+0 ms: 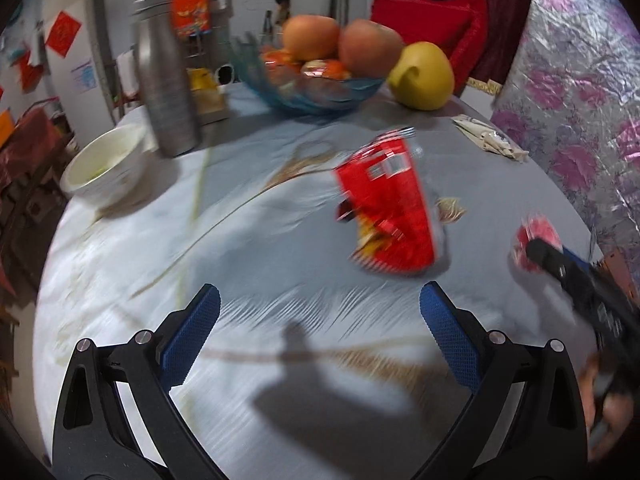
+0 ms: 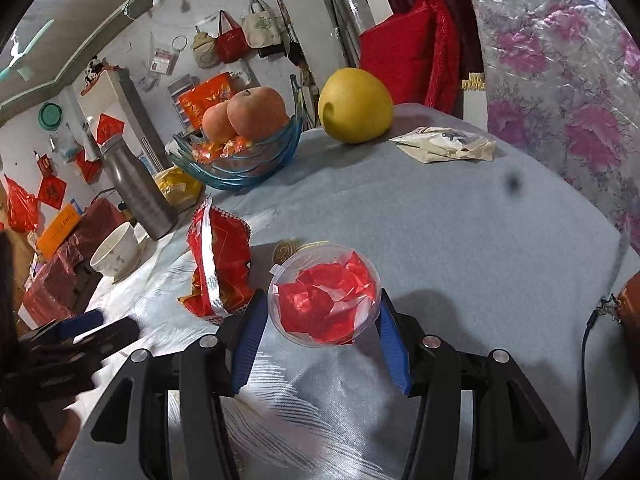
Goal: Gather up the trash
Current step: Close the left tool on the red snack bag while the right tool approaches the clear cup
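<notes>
- Along the left edge of the table (image 2: 440, 208), which is draped in a pale grey-blue cloth, a white bowl (image 1: 105, 164) is seen, and just beside it, further in, a tall upright steel bottle (image 1: 166, 88).
- Behind the bottle a yellowish packet (image 2: 178, 188) is partly hidden.
- At the far edge a blue glass fruit bowl (image 1: 312, 98) is placed, with two apples (image 1: 344, 42) resting on top of it and orange-wrapped items below them.
- Just to the right of the fruit bowl, a large yellow pomelo (image 1: 424, 76) is set on the cloth.
- Near the middle of the table a crumpled red snack bag (image 1: 390, 204) is lying apart from both tools; it is blurred in the left wrist view.
- Below the bag in that view, the left gripper (image 1: 320, 344) is held over bare cloth with its blue-padded jaws spread wide and nothing between them.
- Toward the right side, near the front edge, a clear round plastic cup (image 2: 325, 298) stuffed with red wrappers is pinched at its sides by the right gripper (image 2: 320, 344), whose blue pads are pressed against the cup wall.
- By the far right edge a cream-coloured flat pouch (image 2: 448, 145) is laid, well apart from the cup.
- Beyond the table's right edge a floral plastic sheet (image 2: 560, 100) is hung, with a red cushion (image 2: 412, 48) behind the pomelo.
</notes>
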Motion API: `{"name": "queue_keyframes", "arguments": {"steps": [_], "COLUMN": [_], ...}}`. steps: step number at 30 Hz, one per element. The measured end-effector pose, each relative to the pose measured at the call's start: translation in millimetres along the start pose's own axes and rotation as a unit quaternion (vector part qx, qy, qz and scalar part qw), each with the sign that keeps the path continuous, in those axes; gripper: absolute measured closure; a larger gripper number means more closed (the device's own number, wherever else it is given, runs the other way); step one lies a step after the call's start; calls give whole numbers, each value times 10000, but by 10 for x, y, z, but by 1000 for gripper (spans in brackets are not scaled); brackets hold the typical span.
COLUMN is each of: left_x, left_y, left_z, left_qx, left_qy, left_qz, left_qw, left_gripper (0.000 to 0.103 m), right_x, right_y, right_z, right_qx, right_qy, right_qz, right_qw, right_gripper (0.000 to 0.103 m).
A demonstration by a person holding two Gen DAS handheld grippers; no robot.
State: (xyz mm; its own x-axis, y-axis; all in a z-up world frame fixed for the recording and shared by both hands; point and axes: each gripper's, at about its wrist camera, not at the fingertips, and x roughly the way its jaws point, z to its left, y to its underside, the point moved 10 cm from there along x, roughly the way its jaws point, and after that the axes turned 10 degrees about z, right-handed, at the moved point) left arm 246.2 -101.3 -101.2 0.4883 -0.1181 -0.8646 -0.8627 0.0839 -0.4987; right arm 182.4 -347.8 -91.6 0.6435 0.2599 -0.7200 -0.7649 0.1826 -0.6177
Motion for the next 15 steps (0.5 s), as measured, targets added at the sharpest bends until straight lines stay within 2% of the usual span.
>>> {"name": "queue_keyframes", "arguments": {"steps": [6, 11, 13, 15], "left_x": [372, 598, 662, 614], "left_y": [-315, -432, -391, -378], "left_z": [-258, -308, -293, -289], "left_qx": [-66, -158, -178, -215], "left_qy": [276, 348, 551, 895], "left_qz": [176, 198, 152, 109], "left_qw": [9994, 9991, 9982, 9957], "left_gripper": [7, 8, 25, 49], "right_x": [15, 4, 7, 22], "right_y": [14, 16, 23, 33], "right_z": [12, -2, -1, 13], "right_qx": [4, 61, 83, 68], "right_qy": [-88, -124, -156, -173], "right_qz": [65, 49, 63, 100], "right_qw": [9999, 9999, 9998, 9998], "right_gripper": [49, 49, 49, 49]}}
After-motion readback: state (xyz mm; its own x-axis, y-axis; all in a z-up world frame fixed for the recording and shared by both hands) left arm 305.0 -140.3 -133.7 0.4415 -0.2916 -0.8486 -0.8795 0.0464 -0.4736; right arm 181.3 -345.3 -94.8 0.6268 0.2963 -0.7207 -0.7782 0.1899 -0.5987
